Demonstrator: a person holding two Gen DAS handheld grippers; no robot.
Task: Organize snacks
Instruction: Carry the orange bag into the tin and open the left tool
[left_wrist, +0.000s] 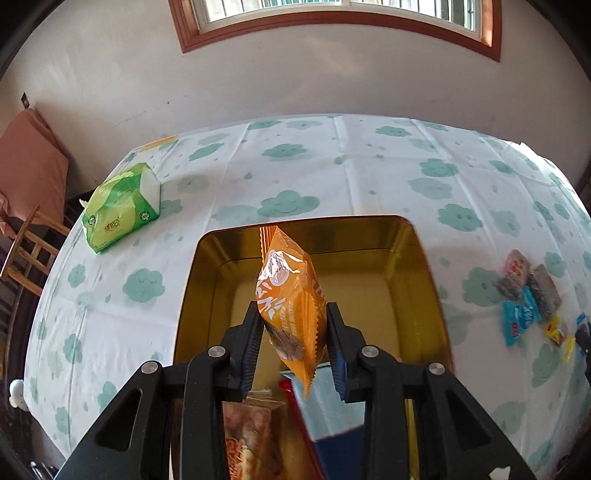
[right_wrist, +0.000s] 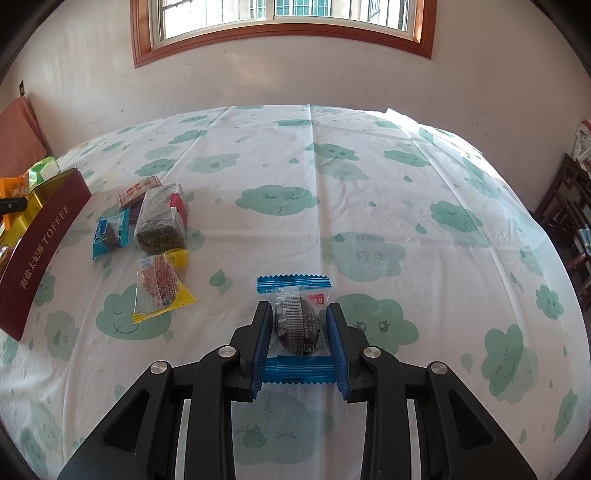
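**Both grippers clenched on snack packets, one over the tin, one at the table**

Left gripper (left_wrist: 291, 314) clamped on a glossy orange foil snack packet (left_wrist: 290, 295), held upright above the open gold-lined rectangular tin (left_wrist: 417, 258); long axis running up and away from the fingers, crimped top end pointing toward the tin's far wall, lower end hanging between the pads. Under the packet, at the tin's near end: a blue box and a brown printed packet, both partly hidden.

Right gripper (right_wrist: 298, 314) closed on a clear dark-filled snack packet with blue crimped ends (right_wrist: 295, 317), long axis lying along the fingers, one blue end toward the far edge of the cloud-print tablecloth (right_wrist: 369, 177). Whether lifted or resting on the cloth: cannot tell.

Only in the right wrist view: the tin's maroon outer wall lettered TOFFEE, and the loose snack pile (right_wrist: 155, 225) just beside it near the left edge. Only in the left wrist view: the tin's interior, and the whole green tissue pack (left_wrist: 122, 206) near the far left corner.
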